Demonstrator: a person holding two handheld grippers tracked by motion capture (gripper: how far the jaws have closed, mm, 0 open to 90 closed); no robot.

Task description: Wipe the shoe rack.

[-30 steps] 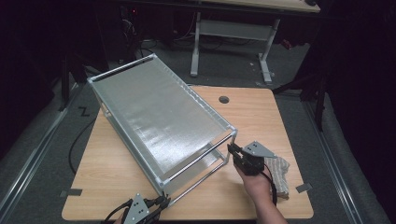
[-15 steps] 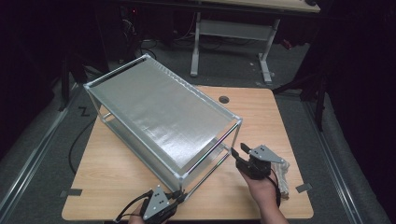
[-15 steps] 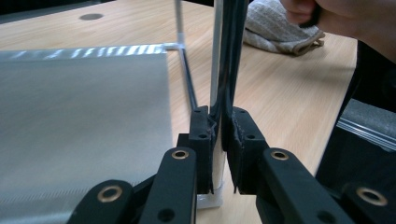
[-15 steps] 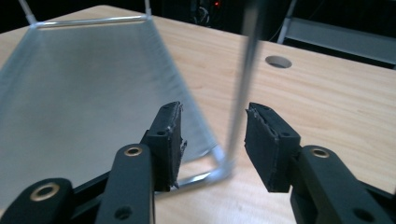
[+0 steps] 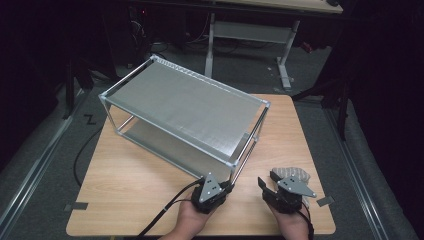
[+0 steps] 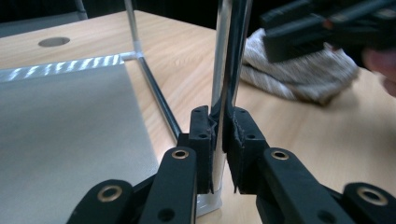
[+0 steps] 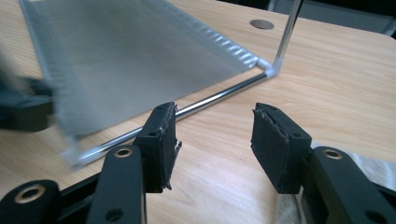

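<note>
A two-shelf metal rack (image 5: pixel 185 107) stands at an angle on the wooden table (image 5: pixel 130 190). My left gripper (image 5: pixel 224 186) is shut on the rack's near corner post (image 6: pixel 224 56), low down by the lower shelf (image 6: pixel 60 126). In its own view, the left gripper (image 6: pixel 220 135) has its pads pressed on the post from both sides. My right gripper (image 5: pixel 266 189) is just right of that corner, above a grey cloth (image 5: pixel 295 174). Its jaws have just been opening, and the right gripper (image 7: pixel 215 140) has nothing between them. It faces the rack's bottom rod (image 7: pixel 210 100).
The grey cloth (image 6: pixel 299 70) lies crumpled near the table's front right corner. A round cable hole (image 7: pixel 261 23) sits toward the table's far edge. Bare wood shows at the front left. Another desk's legs (image 5: pixel 285 55) stand on the dark floor behind.
The rack has swung round, and its near corner has moved right along the table front with my left gripper. My right gripper has opened, come off the rack's corner and drawn back to the right.
</note>
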